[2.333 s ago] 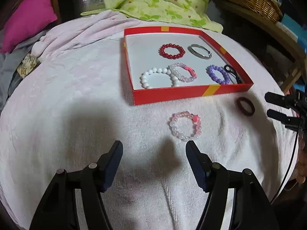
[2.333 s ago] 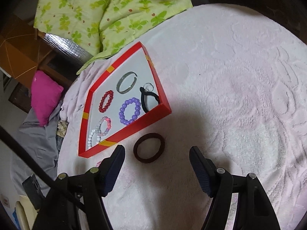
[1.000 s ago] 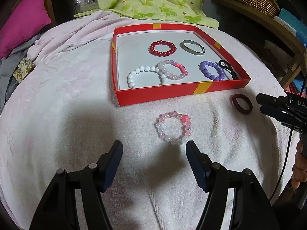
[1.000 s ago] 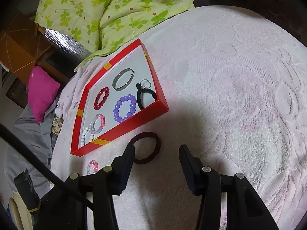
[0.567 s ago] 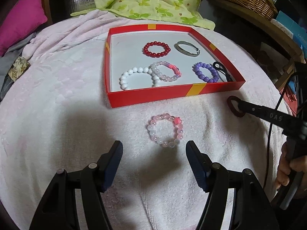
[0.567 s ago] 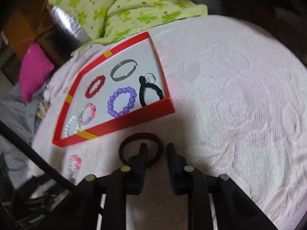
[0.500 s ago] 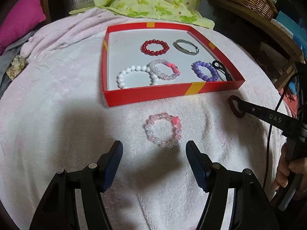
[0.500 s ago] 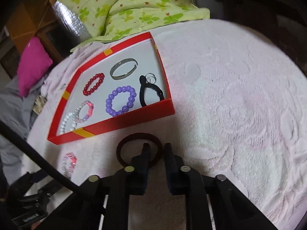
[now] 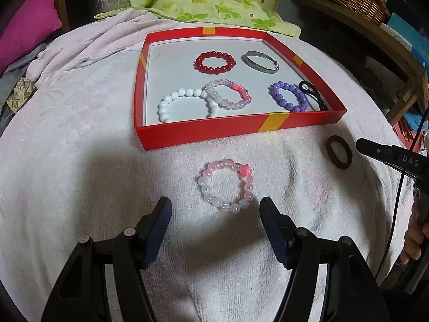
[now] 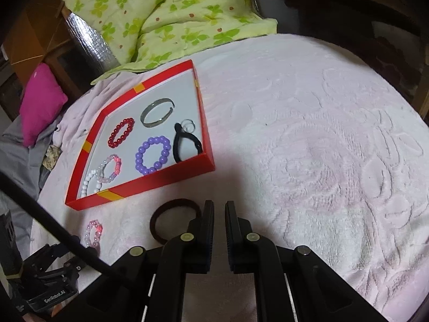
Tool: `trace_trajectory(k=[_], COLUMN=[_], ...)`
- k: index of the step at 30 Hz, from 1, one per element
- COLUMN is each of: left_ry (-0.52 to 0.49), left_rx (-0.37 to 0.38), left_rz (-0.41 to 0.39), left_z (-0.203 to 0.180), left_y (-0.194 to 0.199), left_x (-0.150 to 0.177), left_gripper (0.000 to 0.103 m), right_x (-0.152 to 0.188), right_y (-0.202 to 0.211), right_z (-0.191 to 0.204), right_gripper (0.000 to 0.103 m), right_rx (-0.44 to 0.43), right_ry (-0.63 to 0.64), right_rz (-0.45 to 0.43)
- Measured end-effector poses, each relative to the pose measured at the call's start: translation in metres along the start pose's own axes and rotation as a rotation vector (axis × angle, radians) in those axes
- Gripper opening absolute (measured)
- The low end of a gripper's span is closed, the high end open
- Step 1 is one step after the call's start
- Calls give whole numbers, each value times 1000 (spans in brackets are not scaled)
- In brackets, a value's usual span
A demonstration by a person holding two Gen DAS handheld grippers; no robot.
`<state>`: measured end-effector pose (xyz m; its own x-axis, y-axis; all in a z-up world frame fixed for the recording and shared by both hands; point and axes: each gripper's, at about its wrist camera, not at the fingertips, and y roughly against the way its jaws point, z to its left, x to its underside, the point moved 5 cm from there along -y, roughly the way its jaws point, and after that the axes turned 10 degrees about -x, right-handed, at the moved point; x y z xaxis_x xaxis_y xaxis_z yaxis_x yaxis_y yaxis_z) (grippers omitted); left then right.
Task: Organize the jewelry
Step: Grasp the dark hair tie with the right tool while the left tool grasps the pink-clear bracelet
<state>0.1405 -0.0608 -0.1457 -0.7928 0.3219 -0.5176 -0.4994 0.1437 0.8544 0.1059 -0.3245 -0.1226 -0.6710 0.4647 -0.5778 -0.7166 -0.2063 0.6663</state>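
Pink-and-white beaded bracelet (image 9: 226,185) is laid flat on the towel-covered bed (image 9: 67,161), just ahead of the left claw (image 9: 215,209), which is spread wide and empty; the right claw (image 10: 219,209) is nearly pressed together beside the dark hair tie (image 10: 174,221); probably not gripped, hard to tell.

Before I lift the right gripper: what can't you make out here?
- Right wrist view: the hair tie's right edge lies behind a finger of the right gripper, so I cannot tell whether it is pinched.
- Left wrist view: the box's front wall hides the white bracelet's near side.
- Right wrist view: the pink bracelet is too small for bead detail.
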Motion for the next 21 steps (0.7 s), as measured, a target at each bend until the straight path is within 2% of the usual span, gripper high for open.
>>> trace_trajectory(k=[5, 7, 8, 9, 11, 13, 15, 16, 18, 20, 21], left_ry=[-4, -10, -16, -21, -25, -25, -26, -30, -37, -38, -37], left_rx=[9, 17, 20, 23, 32, 39, 48, 50, 58, 61, 67], left_rz=[-11, -19, -22, -25, -30, -33, -38, -39, -42, -45, -46], left_z=[-3, -5, -6, -7, -8, -8, -9, -10, -11, -10, -9], left_y=[0, 0, 1, 1, 1, 2, 2, 3, 3, 3, 4], left_x=[0, 0, 0, 0, 0, 0, 0, 1, 2, 1, 1], left_gripper=[69, 67, 63, 61, 49, 47, 44, 39, 34, 23, 22], right_x=[0, 0, 1, 2, 2, 2, 3, 5, 9, 10, 10], right_y=[2, 1, 0, -1, -1, -4, -9, -14, -23, -26, -26], right_z=[5, 6, 7, 8, 14, 19, 21, 21, 22, 27, 29], right_gripper=[12, 30, 50, 60, 60, 57, 45, 42, 25, 14, 8], right_rx=[-45, -60, -58, -50, -50, -35, -13, -9, 22, 88, 99], right_ry=[-22, -37, -42, -39, -2, 34, 60, 67, 97, 178, 205], right_rz=[4, 20, 25, 21, 4, 1, 6, 18, 41, 26, 24])
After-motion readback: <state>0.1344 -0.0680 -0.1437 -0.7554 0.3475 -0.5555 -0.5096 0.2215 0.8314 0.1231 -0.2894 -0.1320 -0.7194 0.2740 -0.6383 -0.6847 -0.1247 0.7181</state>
